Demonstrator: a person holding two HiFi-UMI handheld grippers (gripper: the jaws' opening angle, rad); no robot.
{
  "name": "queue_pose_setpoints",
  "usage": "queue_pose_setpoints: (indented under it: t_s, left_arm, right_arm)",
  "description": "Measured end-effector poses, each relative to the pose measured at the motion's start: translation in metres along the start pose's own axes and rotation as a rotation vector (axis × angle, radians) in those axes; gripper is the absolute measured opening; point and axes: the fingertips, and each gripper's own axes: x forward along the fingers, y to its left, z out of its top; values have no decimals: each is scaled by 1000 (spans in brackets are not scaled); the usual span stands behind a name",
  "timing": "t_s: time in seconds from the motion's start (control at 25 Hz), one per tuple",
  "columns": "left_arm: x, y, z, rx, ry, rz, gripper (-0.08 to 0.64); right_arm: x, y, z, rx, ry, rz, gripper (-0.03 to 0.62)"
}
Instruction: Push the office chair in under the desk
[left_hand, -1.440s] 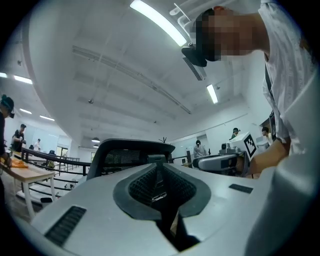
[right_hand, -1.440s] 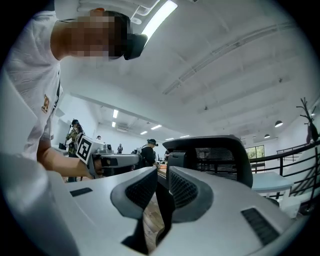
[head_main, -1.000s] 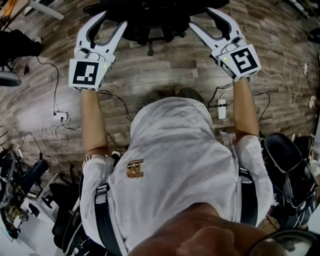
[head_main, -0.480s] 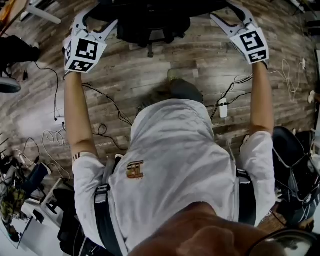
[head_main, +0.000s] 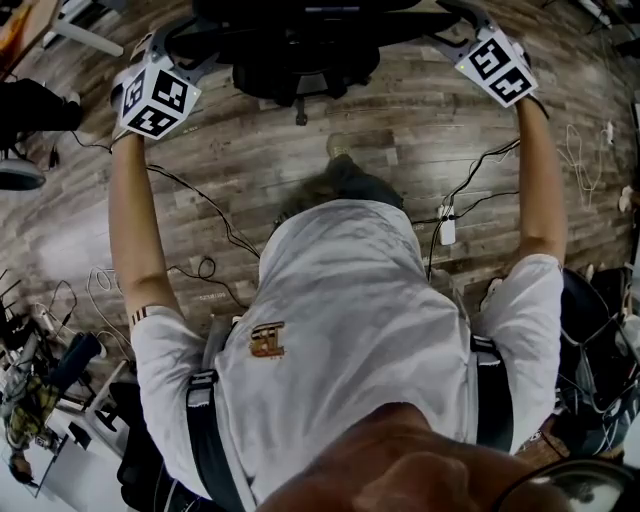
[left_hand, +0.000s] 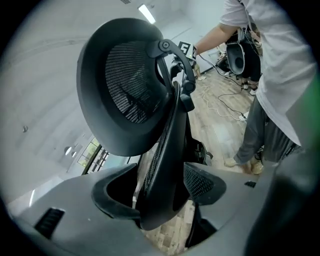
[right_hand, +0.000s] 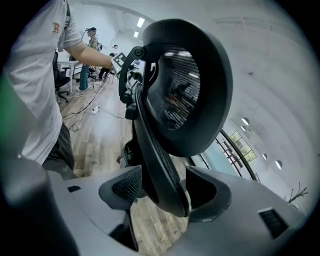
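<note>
Both arms have stretched further forward since the earlier frames, and the two marker cubes now sit close to the top edge of the head view. The office chair (head_main: 300, 45) has also gone further from the person (head_main: 340, 330), so only its dark back part shows at that top edge, standing on the wooden floor (head_main: 400, 120) between the two hands. On the left side of the chair, the left gripper (left_hand: 160, 189) has its jaws spread wide. They have just been opening, and the edge of the backrest (left_hand: 167, 145) stands between them without being pinched. Whether it touches one pad I cannot tell. The right gripper (right_hand: 165, 192) is in the same state on the other side: jaws wide apart, just opened more, with the opposite edge of the backrest between them. Above each pair of jaws rises the oval mesh headrest (left_hand: 120, 85). Behind the chair, loose cables (head_main: 215, 215) and a white power strip (head_main: 446, 225) lie on the floor near the person's feet.
</note>
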Motion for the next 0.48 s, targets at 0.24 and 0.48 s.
queue_pose_setpoints:
  t_s: [0.24,0.48]
  left_arm:
    - [27,3,-12,39,49,-58,273]
    - [39,-2,-14,107,59,-132,173]
  right_arm:
    - [33,0,-9,-108,41,84,253]
    - [50,-4,-12,-165,43,136,234]
